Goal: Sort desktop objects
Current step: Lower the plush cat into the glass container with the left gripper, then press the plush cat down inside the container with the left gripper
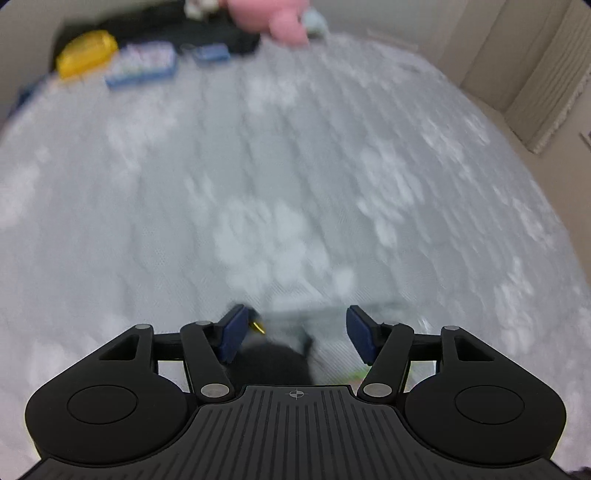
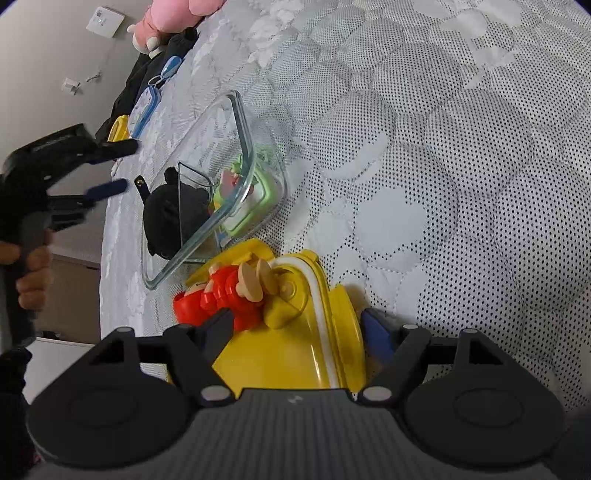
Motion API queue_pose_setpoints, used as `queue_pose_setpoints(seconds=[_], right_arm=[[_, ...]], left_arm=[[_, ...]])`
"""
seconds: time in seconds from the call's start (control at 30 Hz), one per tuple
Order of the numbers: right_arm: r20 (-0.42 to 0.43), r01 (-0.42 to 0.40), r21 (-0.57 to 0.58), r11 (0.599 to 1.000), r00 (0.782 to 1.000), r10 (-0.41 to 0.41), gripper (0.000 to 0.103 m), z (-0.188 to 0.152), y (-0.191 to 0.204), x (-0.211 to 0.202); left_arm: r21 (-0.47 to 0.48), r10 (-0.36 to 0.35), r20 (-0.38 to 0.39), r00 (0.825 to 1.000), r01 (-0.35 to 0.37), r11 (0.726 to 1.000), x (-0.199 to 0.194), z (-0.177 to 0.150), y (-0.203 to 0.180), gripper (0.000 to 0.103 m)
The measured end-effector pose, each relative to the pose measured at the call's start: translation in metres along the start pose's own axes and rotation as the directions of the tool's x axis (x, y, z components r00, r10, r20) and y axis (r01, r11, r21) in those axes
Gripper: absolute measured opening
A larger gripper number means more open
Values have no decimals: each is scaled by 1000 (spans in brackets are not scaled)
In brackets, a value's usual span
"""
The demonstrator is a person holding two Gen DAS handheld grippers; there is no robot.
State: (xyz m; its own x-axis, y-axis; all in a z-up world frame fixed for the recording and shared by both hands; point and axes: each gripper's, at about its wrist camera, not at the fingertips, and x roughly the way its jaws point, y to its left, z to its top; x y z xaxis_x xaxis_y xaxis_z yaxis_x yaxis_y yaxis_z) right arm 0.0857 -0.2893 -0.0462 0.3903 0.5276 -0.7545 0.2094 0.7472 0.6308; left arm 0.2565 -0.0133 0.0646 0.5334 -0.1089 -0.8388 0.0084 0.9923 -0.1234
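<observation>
- Left wrist view, blurred: the left tool (image 1: 293, 334) hangs low over the quilted bed (image 1: 295, 166), its blue pads spread wide and holding nothing.
- Just under the pads sits a dark lump and a faint glass edge; too smeared to name here.
- Far off by the wall lie a yellow case (image 1: 86, 52), a blue-rimmed box (image 1: 142, 64), a small blue item (image 1: 211, 53) and a pink plush (image 1: 273, 16), on or beside something black.
- Right wrist view, sharp: the right tool (image 2: 299, 332) pinches a yellow toy (image 2: 295, 350) with a red figure (image 2: 225, 291) on top, pads on either side of it.
- The toy is just beside the glass dish's (image 2: 236, 122) near rim, not inside it.
- In the dish: a black pouch (image 2: 173, 214) and a green-edged piece (image 2: 255, 199).
- The left tool shows at the left edge, spread, close to the dish, a hand (image 2: 31, 273) on its grip.
- Progress, as I read it: two things are in the dish, the yellow toy is in the grip next to it, and the row by the wall lies well apart. Whether that row is sorted or waiting, I can't tell.
</observation>
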Motion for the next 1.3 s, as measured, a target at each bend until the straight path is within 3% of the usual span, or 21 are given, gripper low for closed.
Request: queue_pose_setpoints(seconds=[0.1,0.33,0.67,0.9,1.17,1.3], right_arm=[[44,-7,-21,1000,999,8,78,-1,5,-7],[80,109,-292,950,993,-90,78,-17,40,-12],[-44,-110,-263,959,994,102,81,-17,39,-10],[-67,-108,-272,956,993,93,81,-21,40,-8],[-77,-112,-254,961,992,96,85,-19,37,-4],[-73,-115,-237,965,992,101,85,-18,35,-5]], left_arm=[[-10,53,-15,998,-53,999,10,1,4,63],[-6,31,-82,996,-31,999,34,-11,-3,65],[43,25,-126,992,-20,999,41,-22,-20,71],[99,42,-139,989,-29,995,46,-26,-28,75],[13,-2,-163,987,4,1000,55,-23,-14,72],[-110,-86,-152,985,69,991,44,-9,5,67]])
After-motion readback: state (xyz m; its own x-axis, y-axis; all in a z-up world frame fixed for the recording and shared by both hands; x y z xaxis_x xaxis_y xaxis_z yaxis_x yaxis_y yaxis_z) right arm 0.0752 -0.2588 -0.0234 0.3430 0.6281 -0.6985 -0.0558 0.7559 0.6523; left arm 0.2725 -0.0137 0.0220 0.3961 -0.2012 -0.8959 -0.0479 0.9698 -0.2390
